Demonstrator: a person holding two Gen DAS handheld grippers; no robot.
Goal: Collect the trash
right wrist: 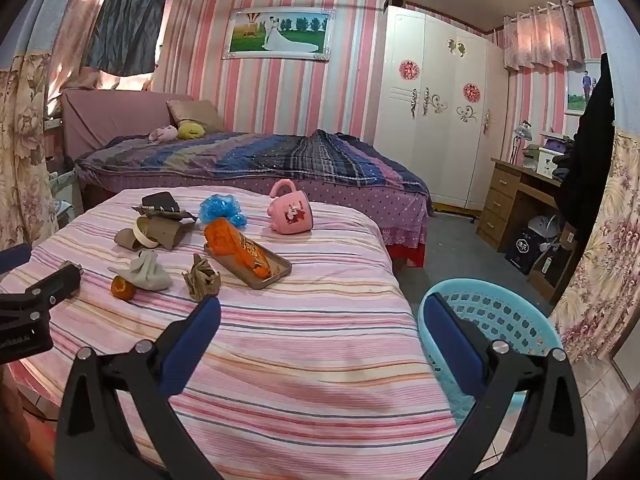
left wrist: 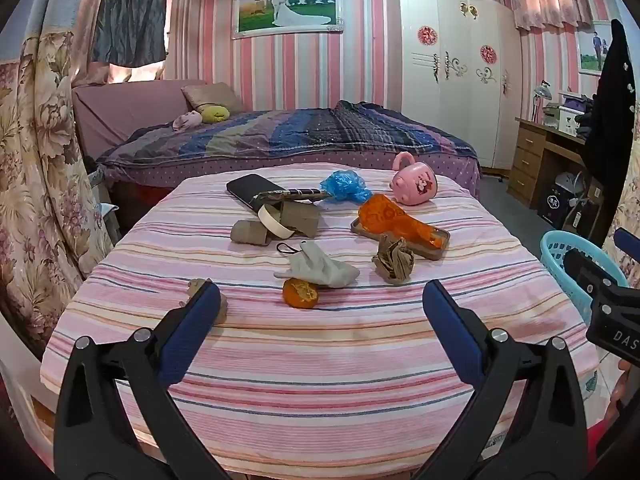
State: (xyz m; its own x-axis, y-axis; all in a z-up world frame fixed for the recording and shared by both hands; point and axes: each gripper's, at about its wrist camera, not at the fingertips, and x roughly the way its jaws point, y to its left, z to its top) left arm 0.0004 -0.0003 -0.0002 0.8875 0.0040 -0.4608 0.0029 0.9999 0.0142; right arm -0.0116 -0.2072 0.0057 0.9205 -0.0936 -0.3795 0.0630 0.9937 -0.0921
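Observation:
A striped cloth covers the table (left wrist: 320, 360). On it lie an orange peel (left wrist: 301, 293), a grey crumpled wad (left wrist: 324, 270), a brown crumpled paper (left wrist: 394, 261), an orange wrapper (left wrist: 396, 222) on a brown tray (left wrist: 434, 252), a blue plastic bag (left wrist: 345, 186), cardboard scraps (left wrist: 280, 224) and a small brown scrap (left wrist: 200, 286) by my left finger. My left gripper (left wrist: 320, 300) is open and empty, just short of the peel. My right gripper (right wrist: 320, 316) is open and empty over the table's right edge, beside the light blue basket (right wrist: 496, 316).
A pink mug (left wrist: 416, 184), a black phone (left wrist: 252, 190) and a white ring (left wrist: 274, 222) also lie on the table. A bed (left wrist: 288, 136) stands behind it, a white wardrobe (left wrist: 452, 68) and a wooden desk (left wrist: 540, 152) to the right, flowered curtains (left wrist: 36, 160) to the left.

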